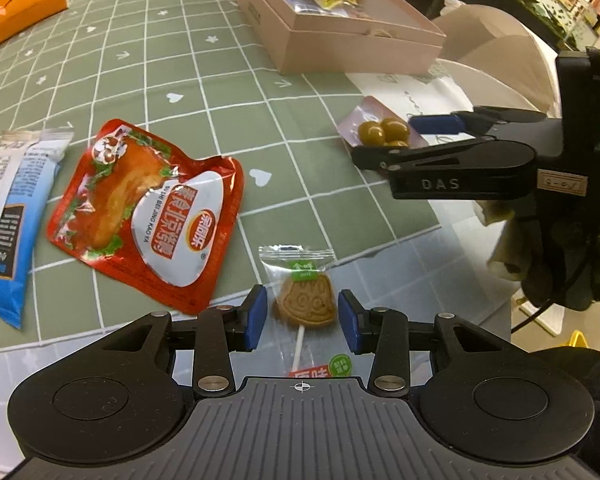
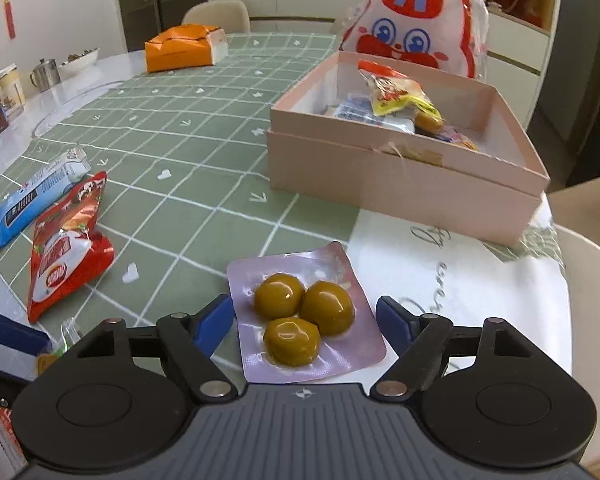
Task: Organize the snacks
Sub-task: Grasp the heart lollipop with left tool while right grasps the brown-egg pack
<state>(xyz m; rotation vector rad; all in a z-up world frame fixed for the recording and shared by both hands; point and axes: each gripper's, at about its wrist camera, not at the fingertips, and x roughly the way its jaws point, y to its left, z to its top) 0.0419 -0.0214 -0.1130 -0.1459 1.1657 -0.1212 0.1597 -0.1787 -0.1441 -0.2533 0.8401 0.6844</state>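
Observation:
My left gripper (image 1: 302,318) is open, its blue pads on either side of a wrapped biscuit lollipop (image 1: 306,300) lying on the table. My right gripper (image 2: 305,320) is open around a purple pack of three olive-green balls (image 2: 304,314); it also shows in the left wrist view (image 1: 384,132), where the right gripper (image 1: 384,140) reaches in from the right. A red roast-duck pouch (image 1: 148,212) and a blue-white bar wrapper (image 1: 8,224) lie to the left. A pink box (image 2: 400,176) holding several snacks stands behind.
An orange packet (image 2: 180,48) lies at the far side of the green checked tablecloth (image 2: 188,152). A rabbit-face bag (image 2: 416,20) stands behind the box. White paper (image 2: 460,264) lies by the table's right edge. Cups and jars (image 2: 44,74) stand far left.

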